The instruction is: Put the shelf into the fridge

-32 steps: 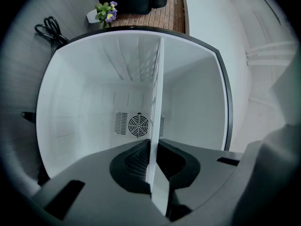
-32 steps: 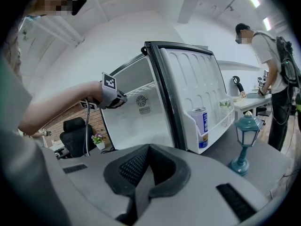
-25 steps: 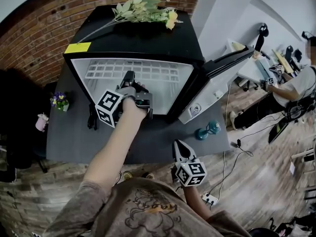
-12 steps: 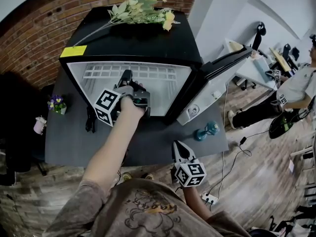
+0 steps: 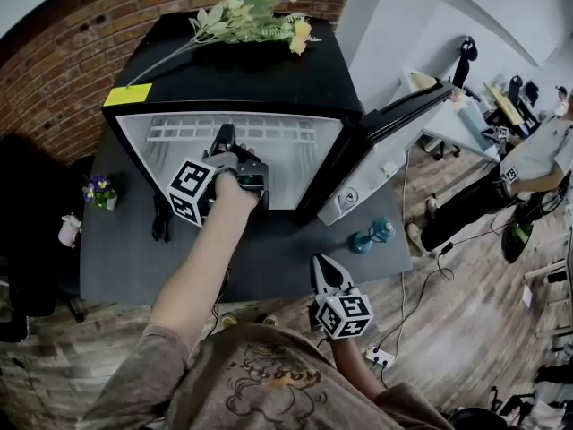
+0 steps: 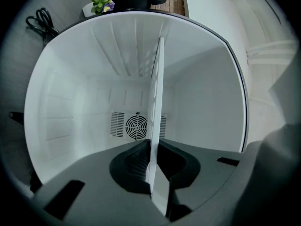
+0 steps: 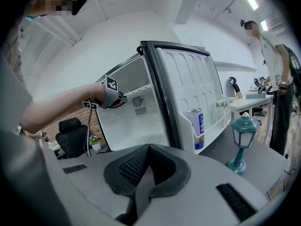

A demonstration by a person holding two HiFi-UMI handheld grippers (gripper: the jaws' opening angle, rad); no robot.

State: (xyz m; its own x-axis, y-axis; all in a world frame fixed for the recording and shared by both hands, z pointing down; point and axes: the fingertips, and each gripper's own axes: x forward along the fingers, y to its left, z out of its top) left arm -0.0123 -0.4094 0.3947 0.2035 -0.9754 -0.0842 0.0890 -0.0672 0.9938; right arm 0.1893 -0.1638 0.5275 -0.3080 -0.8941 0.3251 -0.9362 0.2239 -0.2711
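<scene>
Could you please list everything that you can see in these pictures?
fridge: one, black with white inside, on the grey mat, door open
shelf: one, white grid, inside the fridge, clamped by the left gripper
flowers: one bunch, yellow and green, on the fridge's top
sticky note: one, yellow, front corner of the fridge's top
can: one, blue and white, in the door rack
lantern: one, teal, on the mat beside the door
potted flowers: one, purple, on the mat left of the fridge
cable: one, black, on the mat left of the fridge
left gripper: one, dark grey, in the fridge, shut on the shelf
right gripper: one, dark grey, held low, shut and empty
</scene>
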